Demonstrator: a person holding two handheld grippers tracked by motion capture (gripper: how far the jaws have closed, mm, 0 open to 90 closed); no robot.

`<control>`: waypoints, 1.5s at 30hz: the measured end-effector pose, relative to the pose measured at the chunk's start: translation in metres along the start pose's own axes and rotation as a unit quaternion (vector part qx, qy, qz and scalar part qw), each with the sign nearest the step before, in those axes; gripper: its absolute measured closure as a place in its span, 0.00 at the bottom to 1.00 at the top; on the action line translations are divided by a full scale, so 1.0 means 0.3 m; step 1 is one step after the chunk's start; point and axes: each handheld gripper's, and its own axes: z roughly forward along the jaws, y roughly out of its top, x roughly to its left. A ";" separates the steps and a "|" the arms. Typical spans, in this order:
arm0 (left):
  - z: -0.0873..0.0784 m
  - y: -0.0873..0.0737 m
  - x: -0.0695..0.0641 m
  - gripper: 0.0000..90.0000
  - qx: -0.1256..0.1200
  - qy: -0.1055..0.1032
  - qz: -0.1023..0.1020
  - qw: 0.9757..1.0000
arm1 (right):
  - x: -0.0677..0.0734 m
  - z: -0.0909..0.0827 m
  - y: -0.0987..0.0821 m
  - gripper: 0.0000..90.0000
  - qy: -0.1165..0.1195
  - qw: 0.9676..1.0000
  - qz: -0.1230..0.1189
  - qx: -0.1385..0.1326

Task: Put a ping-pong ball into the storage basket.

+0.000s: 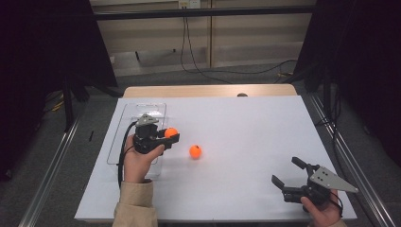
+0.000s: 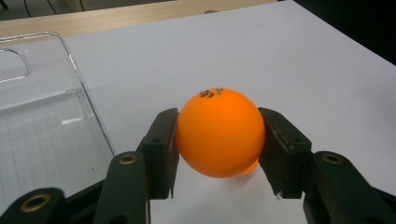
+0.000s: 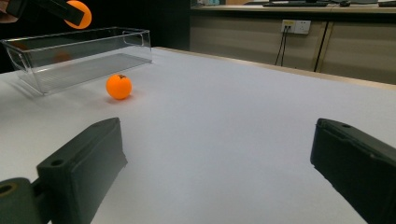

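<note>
Orange ball (image 2: pixel 220 133) clenched in the left gripper (image 1: pixel 166 137)
It hangs above the table (image 1: pixel 246 123) beside the clear plastic bin (image 1: pixel 124 124); a second orange ball (image 1: pixel 195 151) lies near; right gripper (image 1: pixel 289 172) fingers spread, empty

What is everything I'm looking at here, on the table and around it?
Orange balls: two; one held ball between the left tool's jaws, lifted beside the bin; one loose ball on the sheet near mid-table.
Clear plastic bin: one, transparent, on the table's left side, with no ball inside.
White sheet: one, covering most of the table.
Wooden table: one, light brown, bare strip at the far edge.
Cables: black, on the floor beyond the table.
Left tool: black, shut on the held ball.
Right tool: black, jaws open, at the near right corner.
</note>
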 end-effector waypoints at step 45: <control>-0.049 -0.014 0.056 0.57 -0.011 0.039 -0.006 0.999 | -0.001 -0.001 0.000 0.03 0.000 1.000 -0.001 -0.001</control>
